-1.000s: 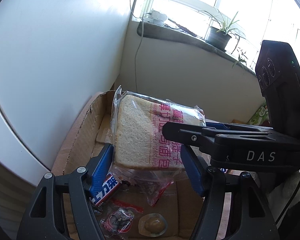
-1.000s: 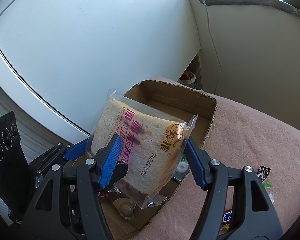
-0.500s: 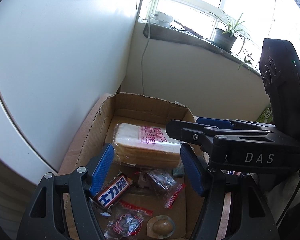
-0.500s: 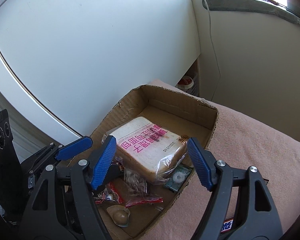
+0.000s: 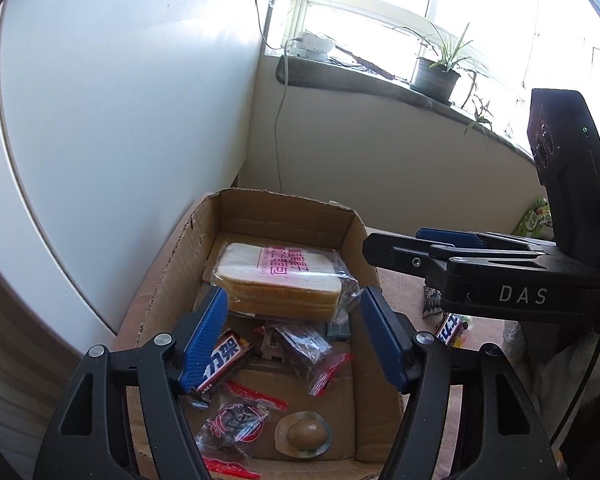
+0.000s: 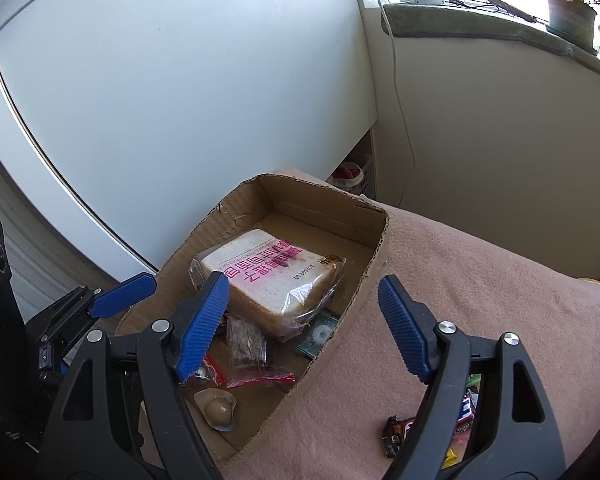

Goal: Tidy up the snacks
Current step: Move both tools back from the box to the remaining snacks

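Observation:
A bagged loaf of sliced bread [image 5: 278, 284] [image 6: 268, 280] lies flat in the cardboard box [image 5: 168, 280] [image 6: 374, 256], on top of smaller snacks. My left gripper [image 5: 294, 334] is open and empty above the box's near half. My right gripper [image 6: 304, 326] is open and empty, held above the box's right wall. It also shows from the side in the left wrist view [image 5: 448, 240]. In the box lie a chocolate bar [image 5: 220, 364], clear snack bags [image 5: 304, 348] and a vacuum-packed egg [image 5: 304, 434] [image 6: 216, 408].
The box sits on a pink cloth [image 6: 480, 300]. More snack packets [image 6: 460, 412] lie on the cloth at the right. A white panel [image 6: 160, 100] stands close behind the box. A window sill with a potted plant [image 5: 436, 76] and a cable is at the back.
Both grippers held the bread upright between them one second ago. They let it go, it dropped flat into the box, and both grippers have pulled back and up, open.

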Motion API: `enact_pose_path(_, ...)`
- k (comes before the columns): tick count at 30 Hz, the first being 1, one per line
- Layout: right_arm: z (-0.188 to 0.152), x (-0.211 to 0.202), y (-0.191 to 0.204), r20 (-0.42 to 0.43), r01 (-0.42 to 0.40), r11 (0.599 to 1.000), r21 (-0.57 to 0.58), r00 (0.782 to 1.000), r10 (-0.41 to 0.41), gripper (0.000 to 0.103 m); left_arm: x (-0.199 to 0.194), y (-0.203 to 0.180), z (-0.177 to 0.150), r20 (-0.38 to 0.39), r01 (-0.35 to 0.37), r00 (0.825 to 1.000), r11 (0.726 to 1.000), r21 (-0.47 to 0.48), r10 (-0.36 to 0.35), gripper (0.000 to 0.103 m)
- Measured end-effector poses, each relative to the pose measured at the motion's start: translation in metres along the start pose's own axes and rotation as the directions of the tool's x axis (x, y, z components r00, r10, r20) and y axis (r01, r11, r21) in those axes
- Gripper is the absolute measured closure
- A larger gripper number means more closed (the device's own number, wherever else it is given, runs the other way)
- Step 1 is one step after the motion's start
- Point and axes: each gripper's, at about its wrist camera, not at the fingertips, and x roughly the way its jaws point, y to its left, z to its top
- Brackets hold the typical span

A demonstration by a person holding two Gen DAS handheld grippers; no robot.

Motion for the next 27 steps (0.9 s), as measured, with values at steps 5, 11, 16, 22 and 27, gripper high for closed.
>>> enact_pose_path(5, -0.014, -0.021, -0.012, 0.027, 0.039, 0.999, -0.018, 0.999, -0.039, 0.023, -0.011, -0.015, -0.007, 0.017, 0.01, 1.0, 1.0, 0.022, -0.011, 0.035)
enact_pose_path(11, -0.037, -0.05, -0.026, 0.058, 0.099, 0.993, -0.057, 0.994, -0.096, 0.023, -0.021, -0.036, -0.014, 0.032, 0.037, 0.999, 0.999, 0.038, -0.038, 0.035)
enact_pose_path(16, -0.059, -0.081, -0.049, 0.103, 0.149, 0.988, -0.045, 0.984, -0.144, 0.023, -0.026, -0.053, -0.024, 0.04, 0.073, 0.996, 0.996, 0.056, -0.075, 0.035)
enact_pose_path(22, -0.083, -0.105, -0.08, 0.093, 0.197, 0.98, 0.002, 0.976, -0.196, 0.023, -0.022, -0.073, -0.036, 0.008, 0.125, 0.992, 0.99, 0.068, -0.126, 0.042)
enact_pose_path(27, -0.104, -0.106, -0.097, 0.058, 0.227, 0.974, -0.017, 0.973, -0.225, 0.023, -0.014, -0.088, -0.05, -0.036, 0.158, 0.987, 0.985, 0.073, -0.155, 0.048)
